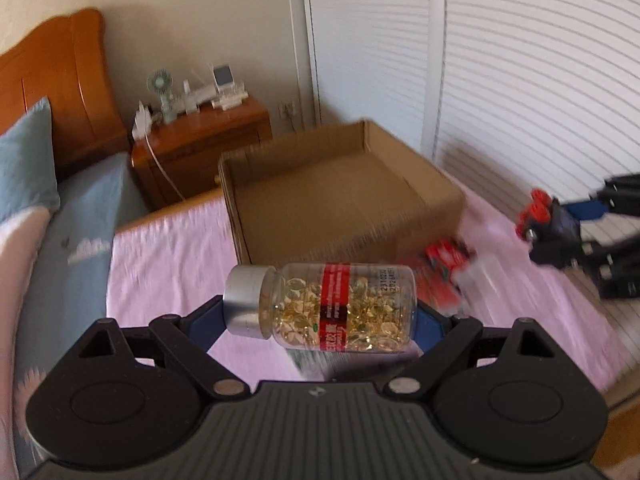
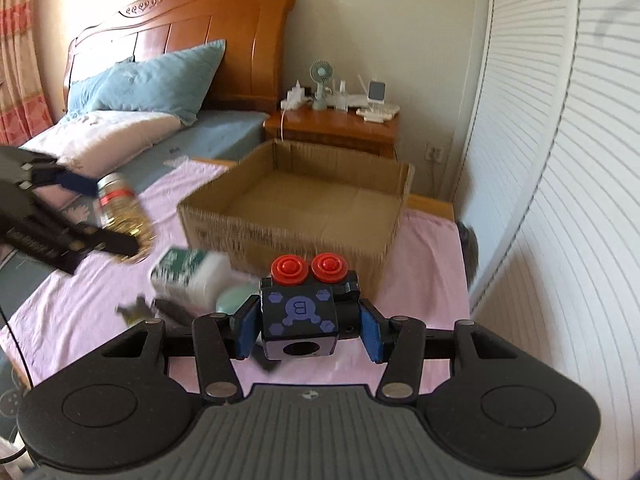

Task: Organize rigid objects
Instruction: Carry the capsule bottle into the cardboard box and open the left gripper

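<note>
My left gripper (image 1: 320,316) is shut on a clear capsule bottle (image 1: 324,308) with a silver cap and red label, held sideways above the pink sheet. It also shows in the right wrist view (image 2: 120,208). My right gripper (image 2: 308,324) is shut on a black cube toy (image 2: 300,312) with two red buttons on top, held above the bed. That toy also shows at the right of the left wrist view (image 1: 536,216). An open cardboard box (image 2: 288,224) sits on the bed ahead of both grippers; its inside looks bare.
A red package (image 1: 444,272) lies by the box. A green-and-white carton (image 2: 188,276), a pale green round thing (image 2: 234,298) and small dark items lie on the pink sheet (image 2: 80,312). Nightstand (image 2: 340,128), pillows (image 2: 148,80), headboard behind; louvred doors (image 2: 560,160) on the right.
</note>
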`<state>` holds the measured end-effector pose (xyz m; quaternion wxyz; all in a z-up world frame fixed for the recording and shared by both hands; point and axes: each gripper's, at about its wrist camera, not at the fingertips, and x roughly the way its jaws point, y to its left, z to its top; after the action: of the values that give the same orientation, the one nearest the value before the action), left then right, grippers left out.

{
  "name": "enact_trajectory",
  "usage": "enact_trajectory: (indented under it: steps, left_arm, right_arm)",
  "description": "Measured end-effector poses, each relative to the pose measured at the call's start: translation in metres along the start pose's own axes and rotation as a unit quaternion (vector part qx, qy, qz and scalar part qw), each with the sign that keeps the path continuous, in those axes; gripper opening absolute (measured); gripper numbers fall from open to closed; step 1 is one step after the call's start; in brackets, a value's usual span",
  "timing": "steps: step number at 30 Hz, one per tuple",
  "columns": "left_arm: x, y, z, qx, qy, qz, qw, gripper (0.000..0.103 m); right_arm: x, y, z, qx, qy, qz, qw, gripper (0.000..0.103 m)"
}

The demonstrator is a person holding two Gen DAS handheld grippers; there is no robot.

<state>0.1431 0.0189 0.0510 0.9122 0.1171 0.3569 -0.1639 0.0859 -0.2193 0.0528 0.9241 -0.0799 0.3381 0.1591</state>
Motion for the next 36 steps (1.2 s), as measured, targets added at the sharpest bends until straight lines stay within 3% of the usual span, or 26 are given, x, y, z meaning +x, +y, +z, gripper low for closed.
enact_trajectory:
  steps: [5, 11, 20, 31, 36]
  left_arm:
    - [0.037, 0.008, 0.046, 0.009, -0.011, 0.006, 0.9999, 0.092]
    - [0.091, 0.019, 0.087, -0.001, 0.006, 0.013, 0.9999, 0.092]
    - [0.143, 0.031, 0.107, -0.032, 0.005, 0.043, 0.9986, 0.093]
    - [0.076, 0.025, 0.061, -0.016, -0.004, 0.012, 0.9998, 0.097]
    - [0.033, 0.022, 0.029, -0.038, -0.021, 0.007, 0.9990, 0.101]
  right_arm:
    - [0.016, -0.005, 0.024, 0.002, -0.007, 0.002, 1.000, 0.056]
    - [0.030, -0.010, 0.037, 0.002, -0.003, -0.010, 1.000, 0.056]
    - [0.034, -0.018, 0.040, 0.014, -0.004, -0.017, 1.000, 0.056]
    - [0.037, -0.006, 0.043, 0.008, 0.003, -0.001, 1.000, 0.056]
    - [0.041, -0.003, 0.049, 0.013, 0.008, 0.009, 1.000, 0.056]
